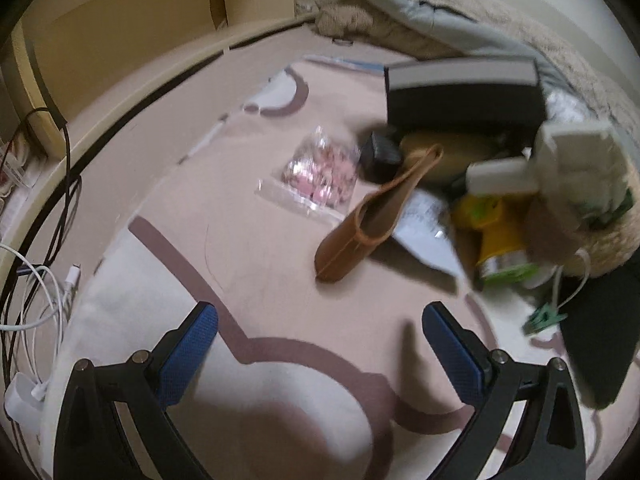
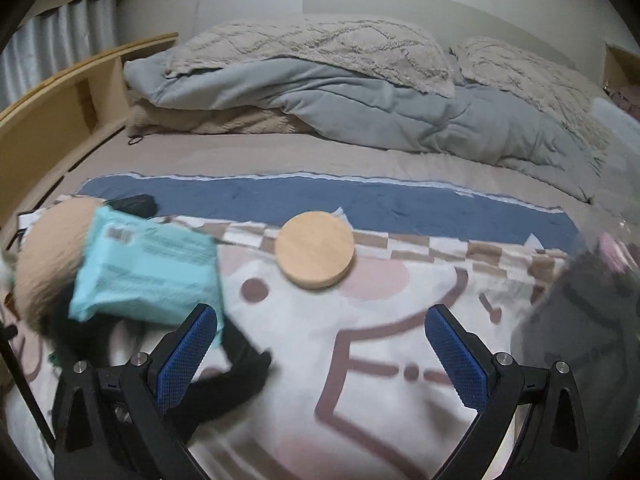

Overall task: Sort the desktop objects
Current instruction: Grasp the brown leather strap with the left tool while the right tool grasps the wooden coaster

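Note:
In the left wrist view my left gripper (image 1: 320,324) is open and empty above a patterned bed cover. Ahead of it lie a brown leather pouch (image 1: 372,216), a clear bag of pink pieces (image 1: 320,172), a small black object (image 1: 380,152), a black and grey box (image 1: 464,96) and a yellow and green packet (image 1: 500,232). In the right wrist view my right gripper (image 2: 320,324) is open and empty. A round wooden disc (image 2: 315,249) lies ahead of it. A teal packet (image 2: 148,272) sits at the left, over a tan furry thing (image 2: 48,256).
White and black cables (image 1: 40,292) lie at the bed's left edge by a wooden shelf (image 1: 120,20). A grey duvet and beige pillows (image 2: 360,92) are piled at the far side. A blurred grey shape (image 2: 580,320) is at the right. A black item (image 2: 236,376) lies by the left finger.

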The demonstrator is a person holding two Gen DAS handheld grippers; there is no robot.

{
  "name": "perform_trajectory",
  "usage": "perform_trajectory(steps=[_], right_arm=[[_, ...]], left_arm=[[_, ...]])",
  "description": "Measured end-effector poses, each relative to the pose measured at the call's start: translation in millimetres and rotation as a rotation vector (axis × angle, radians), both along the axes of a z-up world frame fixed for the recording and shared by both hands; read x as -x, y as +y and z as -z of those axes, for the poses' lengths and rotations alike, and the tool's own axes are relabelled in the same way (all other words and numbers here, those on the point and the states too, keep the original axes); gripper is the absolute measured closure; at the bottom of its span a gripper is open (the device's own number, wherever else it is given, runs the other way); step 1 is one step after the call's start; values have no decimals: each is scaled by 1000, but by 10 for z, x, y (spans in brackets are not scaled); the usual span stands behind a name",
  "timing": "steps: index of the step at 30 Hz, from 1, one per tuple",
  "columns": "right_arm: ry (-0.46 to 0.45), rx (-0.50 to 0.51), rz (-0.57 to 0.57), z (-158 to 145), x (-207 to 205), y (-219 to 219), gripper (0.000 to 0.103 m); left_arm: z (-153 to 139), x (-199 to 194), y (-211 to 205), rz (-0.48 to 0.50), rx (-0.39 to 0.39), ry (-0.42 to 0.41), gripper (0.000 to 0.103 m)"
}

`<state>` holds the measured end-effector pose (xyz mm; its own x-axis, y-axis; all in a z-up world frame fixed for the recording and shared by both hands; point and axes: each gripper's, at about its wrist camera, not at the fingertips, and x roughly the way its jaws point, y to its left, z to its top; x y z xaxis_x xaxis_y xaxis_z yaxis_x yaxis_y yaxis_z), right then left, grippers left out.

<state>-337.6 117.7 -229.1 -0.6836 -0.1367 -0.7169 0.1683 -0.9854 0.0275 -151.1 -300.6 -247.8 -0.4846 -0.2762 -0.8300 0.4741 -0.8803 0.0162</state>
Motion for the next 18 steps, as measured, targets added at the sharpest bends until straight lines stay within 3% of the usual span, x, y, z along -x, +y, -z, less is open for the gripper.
perform_trajectory(steps=[6,14,15,18], right_arm=[[-30,-21,-39,192,361,-106,0],[-54,-18,-34,388,715,-85,0],[-55,-17,-36,401,748,-88,1],[-68,-32,-48,475,846,-112,22]], left_arm=[[82,-30,160,71,112,-40,0],[110,-82,128,68,82,-21,0],[110,-84,133,69,83,-23,0],[88,-72,137,61,62,-24,0]])
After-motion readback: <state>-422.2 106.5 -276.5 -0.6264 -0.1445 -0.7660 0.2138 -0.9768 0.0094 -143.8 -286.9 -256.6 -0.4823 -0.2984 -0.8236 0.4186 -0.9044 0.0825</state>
